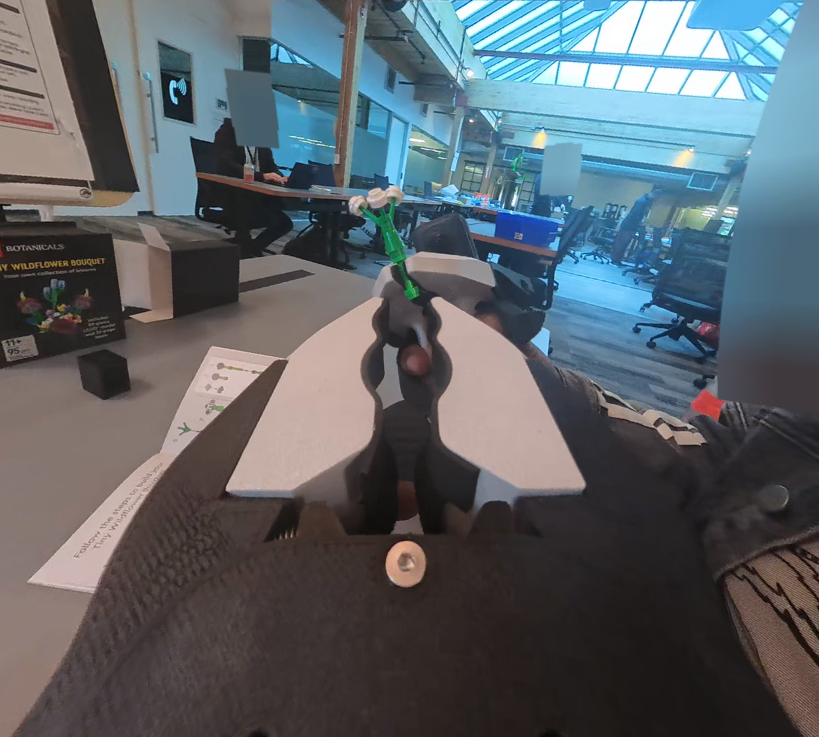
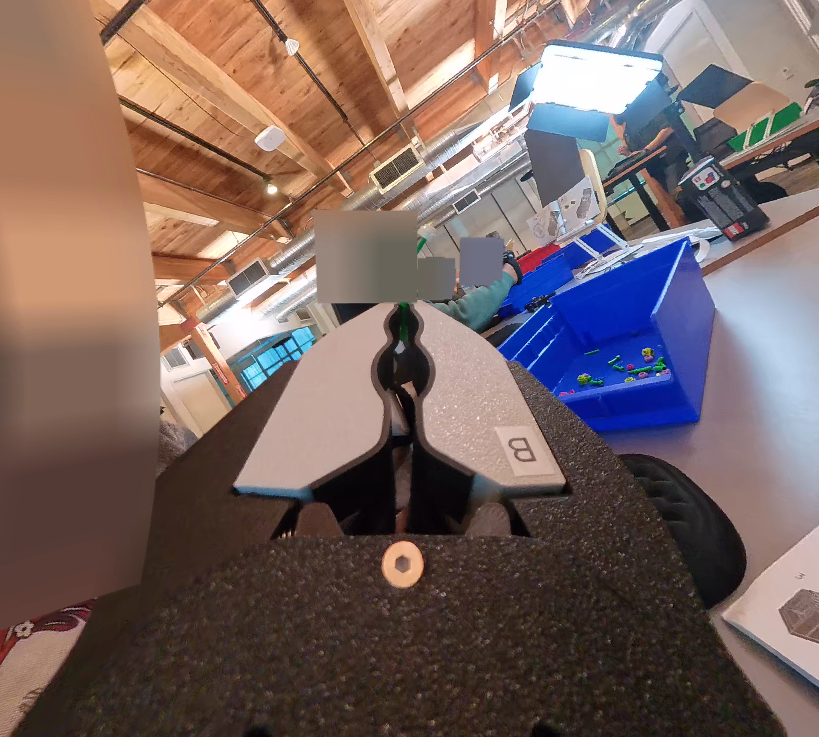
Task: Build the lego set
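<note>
Left wrist view: left gripper (image 1: pixel 410 310) raised above the grey counter (image 1: pixel 66 441), jaws nearly closed with a narrow gap at the tips, nothing between them. Just beyond, the right gripper (image 1: pixel 436 277) pinches the lower end of a green lego stem (image 1: pixel 392 244), which tilts up and left and carries three white flower pieces (image 1: pixel 376 198) at its top. On the counter at left: the black set box (image 1: pixel 57 294), a small black cube (image 1: pixel 104 373), the open instruction booklet (image 1: pixel 133 494).

Right wrist view: right gripper (image 2: pixel 404 319) angled up toward the wooden ceiling, jaws closed on the green stem (image 2: pixel 403 328); its upper part is hidden behind a blur patch. At right, a blue bin (image 2: pixel 682 339) on the counter holds loose green, yellow and pink lego pieces (image 2: pixel 629 368).
</note>
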The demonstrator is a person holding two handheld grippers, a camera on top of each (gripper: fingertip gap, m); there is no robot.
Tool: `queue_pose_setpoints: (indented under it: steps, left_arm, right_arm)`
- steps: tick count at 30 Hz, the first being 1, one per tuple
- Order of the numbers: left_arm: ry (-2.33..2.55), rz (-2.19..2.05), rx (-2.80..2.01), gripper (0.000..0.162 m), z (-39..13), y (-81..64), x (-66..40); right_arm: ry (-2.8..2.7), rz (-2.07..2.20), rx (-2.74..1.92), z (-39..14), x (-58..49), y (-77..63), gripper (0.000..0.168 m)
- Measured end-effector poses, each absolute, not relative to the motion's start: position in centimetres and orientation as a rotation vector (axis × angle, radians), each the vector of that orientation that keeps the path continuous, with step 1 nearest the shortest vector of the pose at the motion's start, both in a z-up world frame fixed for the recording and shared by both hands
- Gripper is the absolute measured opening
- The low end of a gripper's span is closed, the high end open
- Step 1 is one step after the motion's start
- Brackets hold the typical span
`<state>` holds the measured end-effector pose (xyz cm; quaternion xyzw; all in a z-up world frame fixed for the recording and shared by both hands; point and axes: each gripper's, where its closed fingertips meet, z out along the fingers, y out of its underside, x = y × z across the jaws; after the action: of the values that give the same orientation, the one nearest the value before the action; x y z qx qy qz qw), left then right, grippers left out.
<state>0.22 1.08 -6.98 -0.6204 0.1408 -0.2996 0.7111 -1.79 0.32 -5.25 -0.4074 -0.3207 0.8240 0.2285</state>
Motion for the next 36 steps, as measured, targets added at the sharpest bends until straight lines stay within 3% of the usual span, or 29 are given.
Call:
queue_pose_setpoints:
  steps: [1, 11, 19, 26, 31, 36]
  left_arm:
    - [0.304, -0.677, -1.376, 0.016, -7.0, 1.1, 0.2]
    - [0.295, -0.780, -1.372, 0.000, -7.6, 1.0, 0.5]
    - [0.330, -0.717, -1.393, 0.001, -7.7, 1.0, 0.6]
    - [0.307, -0.772, -1.417, 0.016, -8.8, 1.8, 1.4]
    - [0.297, -0.653, -1.404, 0.006, -9.4, 2.5, 1.1]
    - [0.304, -0.659, -1.395, 0.006, -10.2, 3.4, 1.1]
  right_arm:
    - [-0.890, 2.249, -1.119, -5.3, -1.8, 0.4, 0.002]
    - [-1.035, 1.951, -1.088, -6.0, -1.7, 0.2, 0.003]
    - [-1.110, 1.891, -1.082, -6.1, -1.5, 0.2, 0.003]
    - [-0.955, 2.015, -1.077, -6.9, -1.4, 0.4, 0.002]
    - [-0.985, 1.836, -1.118, -7.9, -1.5, 1.2, 0.002]
    - [-1.025, 1.739, -1.151, -8.7, -1.3, 2.2, 0.002]
